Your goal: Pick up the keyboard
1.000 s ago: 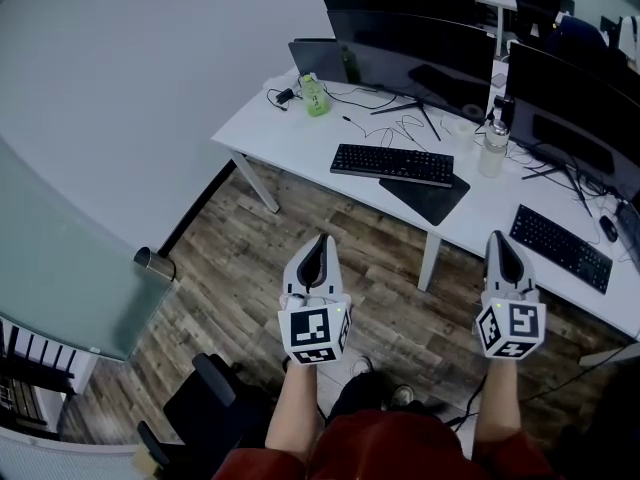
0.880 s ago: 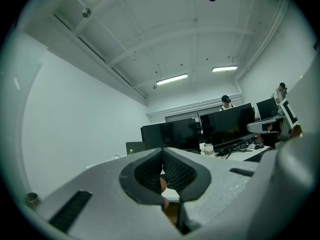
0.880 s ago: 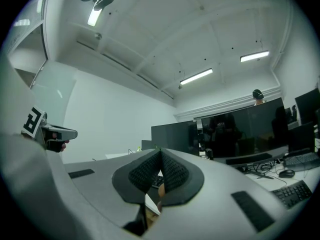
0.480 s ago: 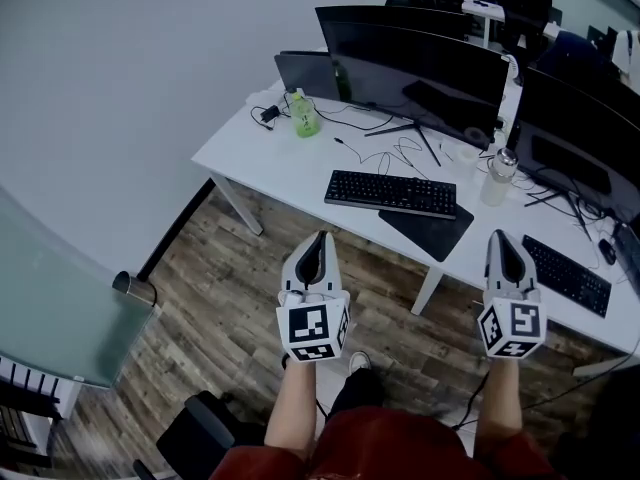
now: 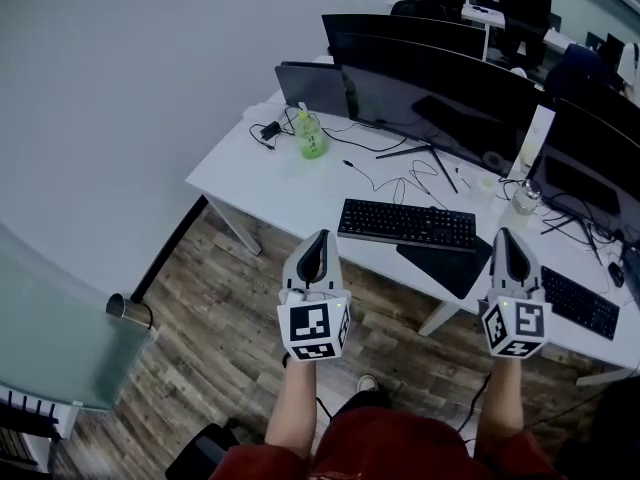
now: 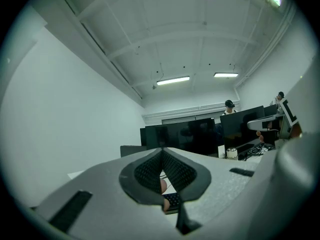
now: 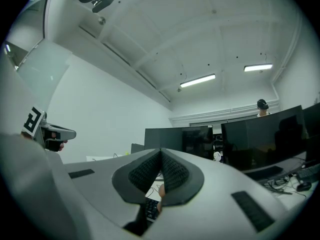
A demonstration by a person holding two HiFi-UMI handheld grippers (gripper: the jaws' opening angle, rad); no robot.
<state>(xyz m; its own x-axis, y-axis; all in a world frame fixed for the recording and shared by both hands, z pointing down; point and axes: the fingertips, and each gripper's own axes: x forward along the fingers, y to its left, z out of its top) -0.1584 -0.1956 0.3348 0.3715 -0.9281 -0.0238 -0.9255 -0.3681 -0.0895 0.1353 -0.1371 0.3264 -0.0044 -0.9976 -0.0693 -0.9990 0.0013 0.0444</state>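
The white desk (image 5: 250,168) takes up the far half of my head view, pushed against the wall, with wood floor (image 5: 230,268) between it and me. I stand short of it, so nothing there is within reach yet. Dark monitors (image 5: 430,83) line its back edge, which leaves the front strip free for typing.

That is where the keyboard (image 5: 405,225) lies: black, flat on the desk, roughly parallel to the front edge, ahead of the gap between my hands. A black mouse mat (image 5: 447,265) sits just beside its right end. A second keyboard (image 5: 580,303) lies well apart to the right, in front of another screen. I judge the central one to be mine to lift.

I hold my left gripper (image 5: 320,240) and right gripper (image 5: 503,236) level and side by side over the floor, pointing at the desk. On both, the jaws are pressed together with nothing between them, and each gripper view shows the ribbed pads meeting. I judge they are closed because this is only the approach, so they must part before they can take hold. Their spacing suits taking a long, flat thing by its two ends so it stays level.

A green bottle (image 5: 312,136) stands toward the back left, clear of my path. Loose cables (image 5: 400,178) trail behind the keyboard, and one may be its cord and could drag when I lift.
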